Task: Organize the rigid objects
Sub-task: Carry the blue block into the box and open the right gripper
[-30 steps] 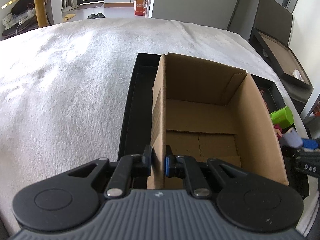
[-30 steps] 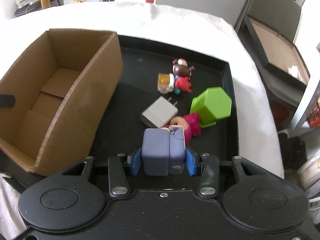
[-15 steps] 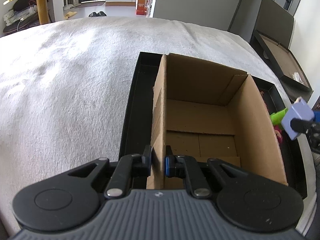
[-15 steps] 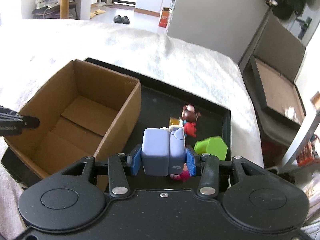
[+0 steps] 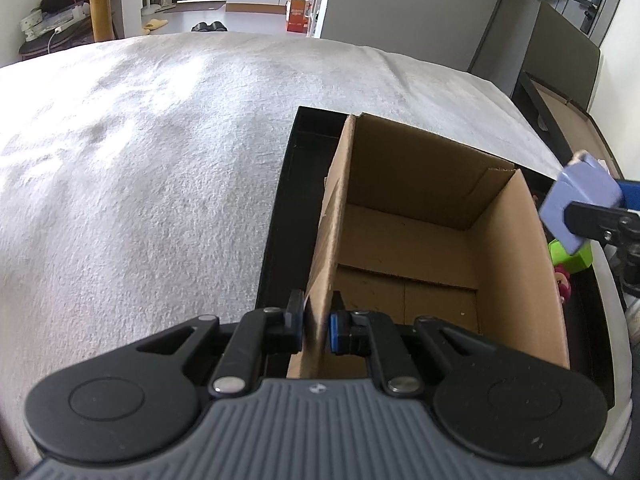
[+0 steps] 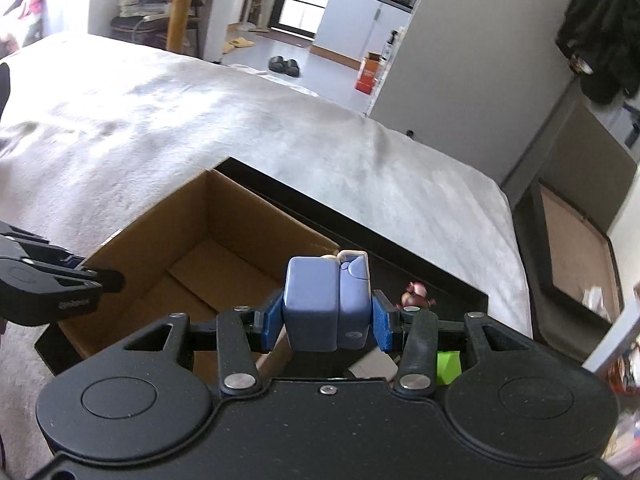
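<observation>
An open cardboard box point(image 5: 420, 248) stands in a black tray point(image 5: 280, 216) on a white cloth. My left gripper point(image 5: 316, 322) is shut on the box's left wall near its front corner. My right gripper point(image 6: 326, 318) is shut on a blue block-shaped object point(image 6: 324, 304) and holds it in the air above the box's right wall; the blue object also shows in the left wrist view point(image 5: 580, 204). The box point(image 6: 200, 260) is empty inside. A green block point(image 5: 572, 256) and a pink figure point(image 5: 562, 280) lie in the tray right of the box.
A small brown-red figure point(image 6: 416, 294), a white charger point(image 6: 372, 364) and the green block point(image 6: 448, 364) lie in the tray point(image 6: 400, 248) beyond my right gripper. A flat cardboard-lined tray point(image 6: 576, 248) sits off the bed at the right. The white cloth point(image 5: 140, 168) spreads left.
My right gripper has lifted the blue object higher and carried it left toward the box. My left gripper keeps its hold on the box wall.
</observation>
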